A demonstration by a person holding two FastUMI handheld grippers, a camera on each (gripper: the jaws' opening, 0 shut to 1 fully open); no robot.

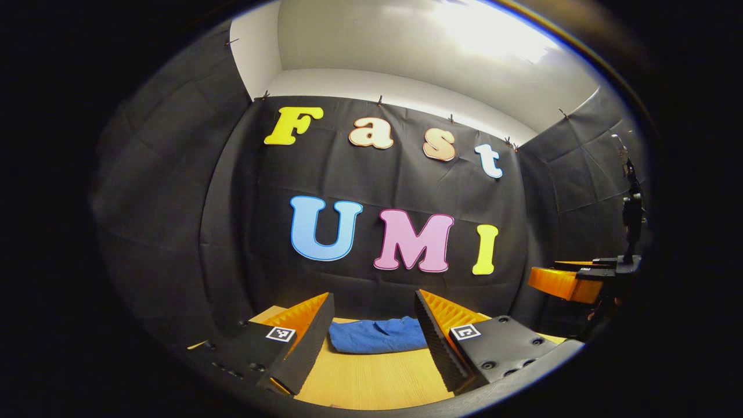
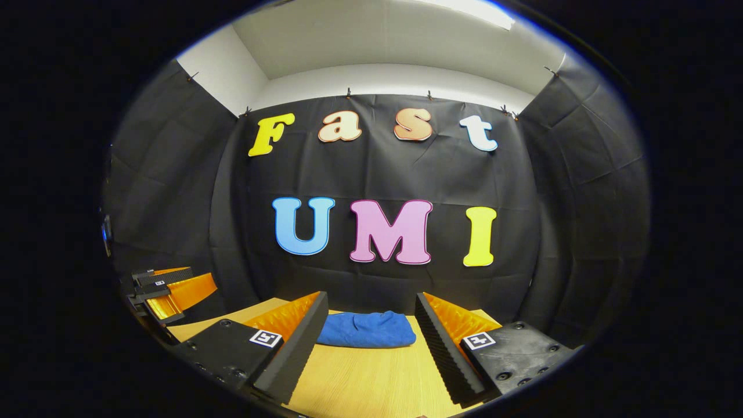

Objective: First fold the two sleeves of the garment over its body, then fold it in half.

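Note:
A blue garment (image 1: 377, 335) lies in a compact folded bundle on the wooden table (image 1: 371, 380), near its far edge by the booth wall. In the left gripper view my left gripper (image 1: 372, 310) is open, held above the table well short of the bundle, which shows between its fingers. The right gripper view shows the same blue garment (image 2: 367, 329) ahead, with my right gripper (image 2: 371, 307) open and nothing between its fingers. The right gripper (image 1: 572, 281) appears at the right of the left gripper view; the left gripper (image 2: 168, 290) appears at the left of the right gripper view.
The black cloth wall stands right behind the table's far edge. A dark stand (image 1: 631, 220) rises at the far right in the left gripper view. Bare wooden table (image 2: 371, 377) lies between both grippers and the garment.

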